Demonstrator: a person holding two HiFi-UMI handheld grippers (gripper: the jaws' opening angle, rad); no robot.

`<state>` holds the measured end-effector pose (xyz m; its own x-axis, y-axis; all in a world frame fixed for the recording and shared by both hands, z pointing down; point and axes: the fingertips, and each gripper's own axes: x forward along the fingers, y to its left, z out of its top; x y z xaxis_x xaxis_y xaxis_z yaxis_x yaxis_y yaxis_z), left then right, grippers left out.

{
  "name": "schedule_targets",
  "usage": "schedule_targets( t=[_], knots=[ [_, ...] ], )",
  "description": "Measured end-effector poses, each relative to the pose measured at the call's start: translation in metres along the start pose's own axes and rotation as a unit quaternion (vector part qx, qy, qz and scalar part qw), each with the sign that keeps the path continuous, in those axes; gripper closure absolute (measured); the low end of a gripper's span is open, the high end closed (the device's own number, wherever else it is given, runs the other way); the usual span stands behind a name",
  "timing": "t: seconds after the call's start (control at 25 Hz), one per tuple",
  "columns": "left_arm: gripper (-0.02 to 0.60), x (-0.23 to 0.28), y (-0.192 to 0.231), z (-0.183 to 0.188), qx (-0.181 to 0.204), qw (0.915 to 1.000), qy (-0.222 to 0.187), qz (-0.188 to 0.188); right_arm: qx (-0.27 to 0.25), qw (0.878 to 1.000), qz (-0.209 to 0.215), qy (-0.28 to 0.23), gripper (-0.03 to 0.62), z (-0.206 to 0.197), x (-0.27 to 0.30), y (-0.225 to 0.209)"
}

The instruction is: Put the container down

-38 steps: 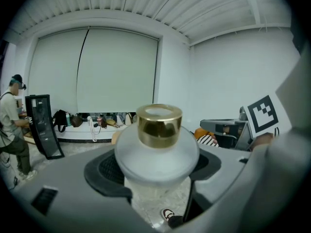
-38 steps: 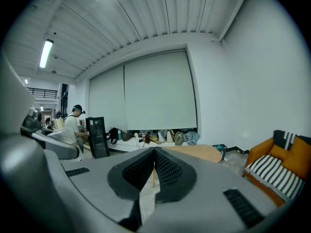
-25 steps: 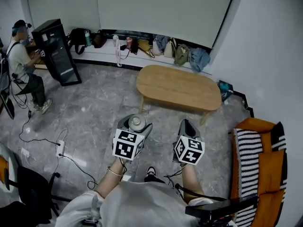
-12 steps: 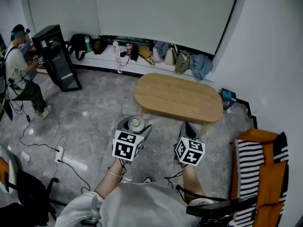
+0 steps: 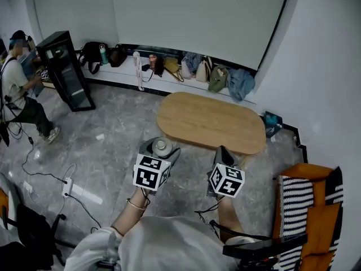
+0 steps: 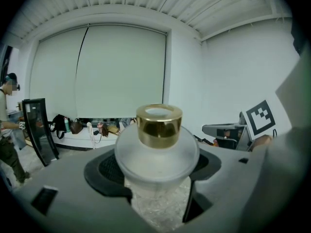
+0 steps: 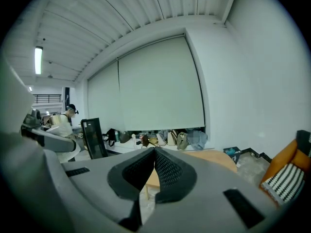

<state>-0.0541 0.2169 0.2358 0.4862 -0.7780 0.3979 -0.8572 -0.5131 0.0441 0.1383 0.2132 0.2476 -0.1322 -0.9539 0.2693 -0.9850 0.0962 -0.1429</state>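
Note:
My left gripper (image 5: 160, 149) is shut on a frosted round container (image 5: 162, 146) with a gold cap (image 6: 159, 124); in the left gripper view the container (image 6: 156, 157) fills the space between the jaws, upright. It hangs in the air over the grey floor, just short of the near edge of the oval wooden table (image 5: 210, 121). To its right my right gripper (image 5: 222, 153) is shut with nothing in it; its pads (image 7: 167, 171) meet at the tips, and the table (image 7: 214, 158) shows beyond them.
A striped and orange chair (image 5: 307, 205) stands at the right. Several bags (image 5: 217, 75) line the low ledge under the far wall. A black cabinet (image 5: 65, 69) and a seated person (image 5: 20, 89) are at far left. A power strip with cables (image 5: 67, 185) lies on the floor.
Both grippers and the view have drifted forward, so the wooden table lies closer beneath them. The left gripper keeps its hold on the container; the right stays shut.

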Motion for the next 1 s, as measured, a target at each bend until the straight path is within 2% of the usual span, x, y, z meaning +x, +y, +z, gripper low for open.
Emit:
schedule_targets(
  t=[0.64, 1.0],
  knots=[
    [0.241, 0.048, 0.026, 0.000, -0.007, 0.9998, 0.016, 0.003, 0.011, 1.000, -0.007, 0.017, 0.571, -0.014, 0.050, -0.017],
    [0.241, 0.106, 0.050, 0.026, -0.001, 0.9999, 0.014, -0.008, 0.002, 1.000, -0.027, 0.011, 0.571, 0.013, 0.104, -0.036]
  ],
)
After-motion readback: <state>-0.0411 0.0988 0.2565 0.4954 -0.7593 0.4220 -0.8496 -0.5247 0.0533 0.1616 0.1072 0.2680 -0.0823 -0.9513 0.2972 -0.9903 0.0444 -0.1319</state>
